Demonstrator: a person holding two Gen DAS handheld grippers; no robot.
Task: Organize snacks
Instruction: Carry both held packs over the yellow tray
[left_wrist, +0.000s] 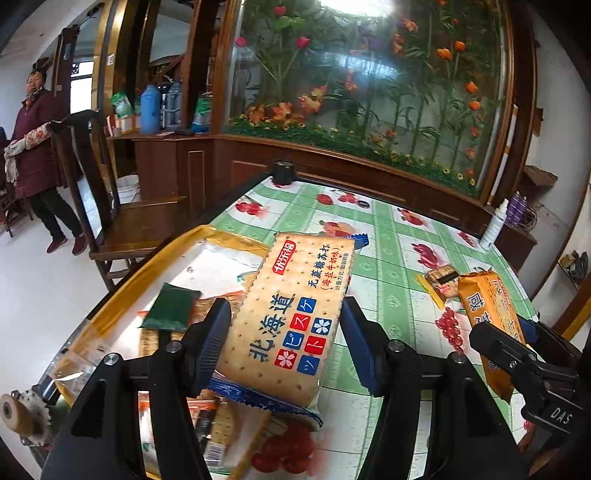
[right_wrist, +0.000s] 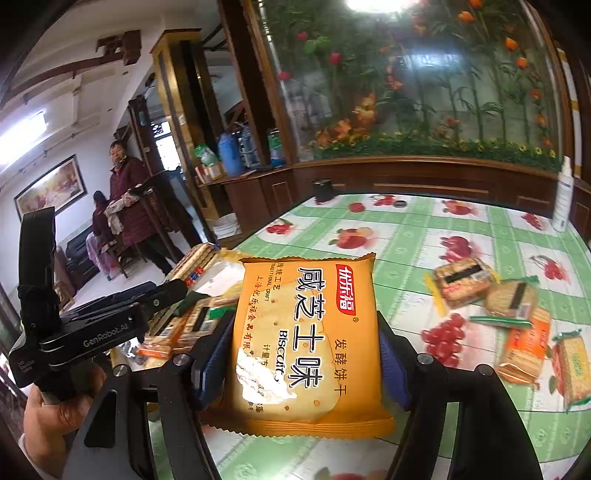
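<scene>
Holding one snack in each hand, you have both grippers raised above the table (left_wrist: 406, 236) with its green-and-white fruit-print cloth. Your left gripper (left_wrist: 286, 339) pinches a long, cream-coloured cracker packet with blue crimped ends (left_wrist: 291, 314) across its width, jaws pressed onto its two long sides. It hangs over the clear plastic bag with a yellow border (left_wrist: 155, 258) near the table's left edge, where other packets already lie. Your right gripper (right_wrist: 304, 358) clamps a square orange foil biscuit packet (right_wrist: 306, 339) by its two side edges, above the middle of the table.

Both packets look light, and the film is likely slippery. The crackers inside are stiff but brittle (a hard squeeze would probably snap them), so grip gently across the flat body rather than by a crimped end, which would fold.

More small wrapped biscuits (right_wrist: 513, 314) lie loose near the table's right edge, well apart from the bag. A white spray bottle (right_wrist: 563, 199) stands at the far right corner.
</scene>
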